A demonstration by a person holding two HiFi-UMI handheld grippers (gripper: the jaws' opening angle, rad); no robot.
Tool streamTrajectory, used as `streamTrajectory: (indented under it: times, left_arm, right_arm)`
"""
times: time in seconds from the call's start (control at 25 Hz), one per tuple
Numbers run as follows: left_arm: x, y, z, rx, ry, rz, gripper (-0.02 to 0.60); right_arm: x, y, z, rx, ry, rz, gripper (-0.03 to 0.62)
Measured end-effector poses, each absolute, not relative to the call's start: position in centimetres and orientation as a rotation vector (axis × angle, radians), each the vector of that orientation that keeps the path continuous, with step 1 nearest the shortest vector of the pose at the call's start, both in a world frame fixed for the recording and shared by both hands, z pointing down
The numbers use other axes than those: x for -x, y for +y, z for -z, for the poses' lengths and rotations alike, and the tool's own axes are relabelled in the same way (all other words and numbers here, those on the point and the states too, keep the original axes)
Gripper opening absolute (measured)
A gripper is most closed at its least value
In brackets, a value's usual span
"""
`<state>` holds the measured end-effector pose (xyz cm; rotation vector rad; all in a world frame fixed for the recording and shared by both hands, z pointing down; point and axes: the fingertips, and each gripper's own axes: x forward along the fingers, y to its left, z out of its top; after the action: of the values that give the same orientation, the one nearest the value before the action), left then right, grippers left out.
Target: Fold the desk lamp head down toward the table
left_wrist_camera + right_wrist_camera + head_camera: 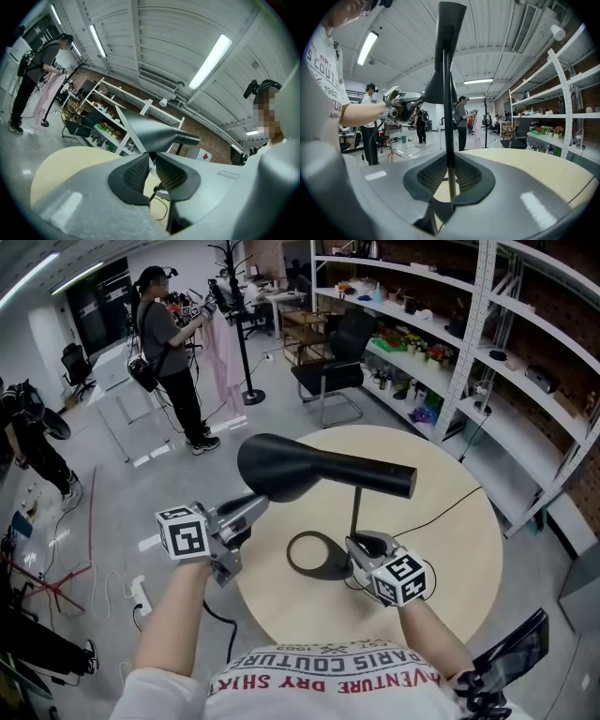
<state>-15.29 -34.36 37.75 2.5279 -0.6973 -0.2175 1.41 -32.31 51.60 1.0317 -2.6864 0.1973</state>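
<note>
A black desk lamp stands on the round pale table (pixel 450 549). Its cone-shaped head (pixel 309 468) lies roughly level above a thin upright stem (pixel 355 512) and a ring base (pixel 323 572). My left gripper (pixel 258 505) is at the head's wide end, shut on its lower rim, which runs down between the pads (pixel 136 173) of the left gripper (pixel 152 161). My right gripper (pixel 359 542) is shut on the stem low down, just above the base. In the right gripper view the stem (pixel 448 140) passes between the right gripper's jaws (pixel 449 180), with the head (pixel 443 70) above.
The lamp's cable (pixel 441 512) trails right across the table. Metal shelves (pixel 487 352) with goods line the right wall, with a black chair (pixel 328 371) in front. A person (pixel 173 352) stands by a coat rack (pixel 239 324) at the back left. Cables lie on the floor at left.
</note>
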Motion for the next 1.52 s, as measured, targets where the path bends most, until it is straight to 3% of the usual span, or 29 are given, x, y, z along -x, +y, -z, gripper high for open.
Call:
streamTrajectory:
  times: [1.52]
  left_arm:
    - [14.7, -33.0, -40.5, -2.411, -0.662, 0.352, 0.038]
  right_arm:
    - [-0.4, -31.9, -51.5, -0.998, -2.72, -0.181, 0.048]
